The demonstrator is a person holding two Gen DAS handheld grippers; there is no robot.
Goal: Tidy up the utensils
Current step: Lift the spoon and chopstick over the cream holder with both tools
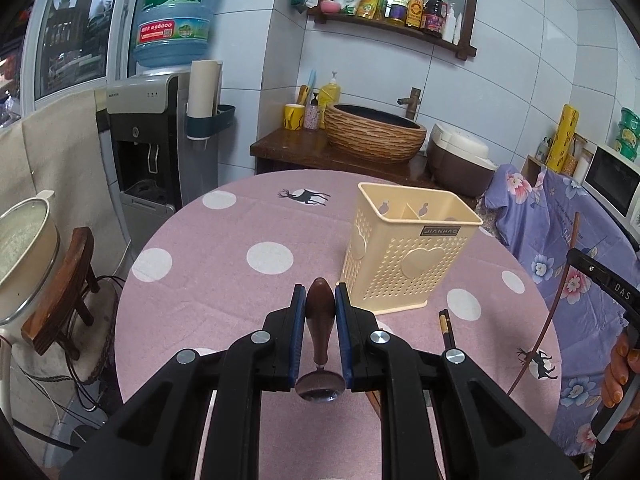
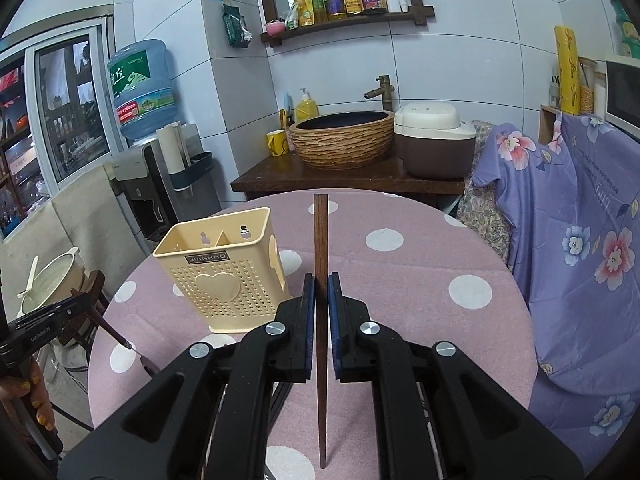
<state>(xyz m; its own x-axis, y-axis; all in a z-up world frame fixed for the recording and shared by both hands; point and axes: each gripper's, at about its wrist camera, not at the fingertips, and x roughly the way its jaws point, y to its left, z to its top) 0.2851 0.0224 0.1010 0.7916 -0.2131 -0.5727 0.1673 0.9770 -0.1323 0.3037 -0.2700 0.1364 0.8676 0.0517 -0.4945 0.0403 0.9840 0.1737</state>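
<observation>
Nothing is yet seen inside the cream holder (image 1: 404, 256) on the tabletop (image 1: 240, 300). A wooden-handled spoon (image 1: 320, 320) is clamped in the left gripper (image 1: 320, 300), a chopstick (image 2: 320, 280) in the right gripper (image 2: 320, 292); another chopstick (image 1: 446, 328) is left lying.

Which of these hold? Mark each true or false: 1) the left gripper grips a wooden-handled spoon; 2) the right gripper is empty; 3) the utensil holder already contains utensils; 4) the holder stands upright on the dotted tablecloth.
1) True: the left gripper is clamped on the spoon by its wooden handle.
2) False: the right gripper is shut on a dark wooden chopstick.
3) False: both visible compartments of the utensil holder look empty.
4) True: it stands upright on the tablecloth.
</observation>
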